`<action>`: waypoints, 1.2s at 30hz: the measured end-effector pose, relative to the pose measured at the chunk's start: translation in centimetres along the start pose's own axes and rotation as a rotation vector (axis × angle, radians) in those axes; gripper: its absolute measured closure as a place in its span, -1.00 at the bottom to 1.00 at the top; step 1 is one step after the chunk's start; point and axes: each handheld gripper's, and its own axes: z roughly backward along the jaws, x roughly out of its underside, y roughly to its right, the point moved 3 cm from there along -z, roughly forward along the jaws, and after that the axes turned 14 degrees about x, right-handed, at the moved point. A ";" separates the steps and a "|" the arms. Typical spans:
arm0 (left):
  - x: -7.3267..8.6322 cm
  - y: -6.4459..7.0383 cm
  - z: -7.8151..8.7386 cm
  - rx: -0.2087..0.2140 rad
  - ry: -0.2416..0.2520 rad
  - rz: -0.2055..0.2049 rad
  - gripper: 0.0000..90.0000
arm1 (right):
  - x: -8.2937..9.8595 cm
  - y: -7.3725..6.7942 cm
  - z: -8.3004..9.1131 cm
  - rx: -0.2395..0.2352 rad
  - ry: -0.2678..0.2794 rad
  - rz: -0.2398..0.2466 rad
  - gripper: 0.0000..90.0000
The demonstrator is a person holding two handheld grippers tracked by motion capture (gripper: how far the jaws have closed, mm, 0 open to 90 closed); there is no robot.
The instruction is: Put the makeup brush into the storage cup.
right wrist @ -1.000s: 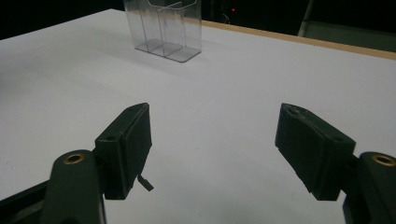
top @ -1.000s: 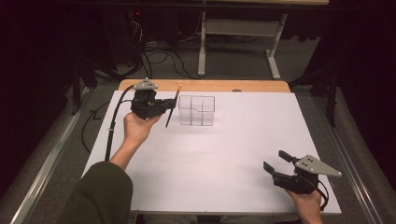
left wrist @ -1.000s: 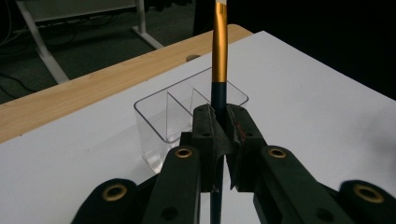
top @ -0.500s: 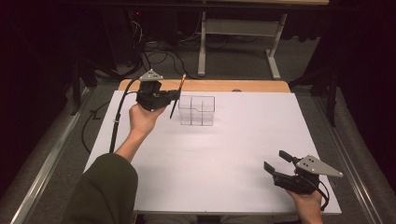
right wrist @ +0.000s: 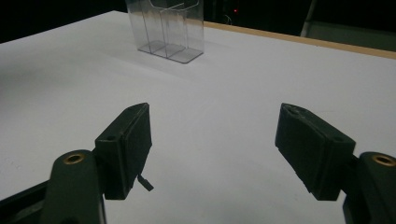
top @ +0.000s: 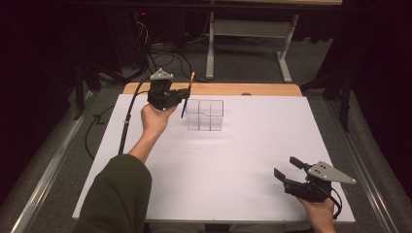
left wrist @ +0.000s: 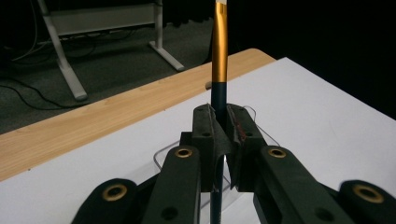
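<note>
High view | pen near-upright, orange end up | left tongs clamped

Light falls from above onto the flat white table sheet, which is evenly bright, while the floor and room around it sink into near black. The clear plastic compartment box throws only a faint soft shadow. In the left gripper view the close black jaws are slightly soft, and the gold-and-dark pen shows a gentle sheen. The right gripper view is dim and grainy at its dark corners.
</note>
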 end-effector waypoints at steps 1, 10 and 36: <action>-0.1 -0.1 -0.1 -0.010 0.008 -0.004 0.83 | 0.0 0.0 0.0 0.000 -0.001 0.002 -0.37; -1.1 -0.3 -1.9 -0.039 0.031 -0.021 0.83 | 0.1 0.0 -0.1 -0.002 -0.009 0.000 -0.37; -0.2 -1.6 -3.5 -0.074 0.042 -0.003 0.83 | 0.1 0.0 0.0 -0.004 -0.005 0.006 -0.37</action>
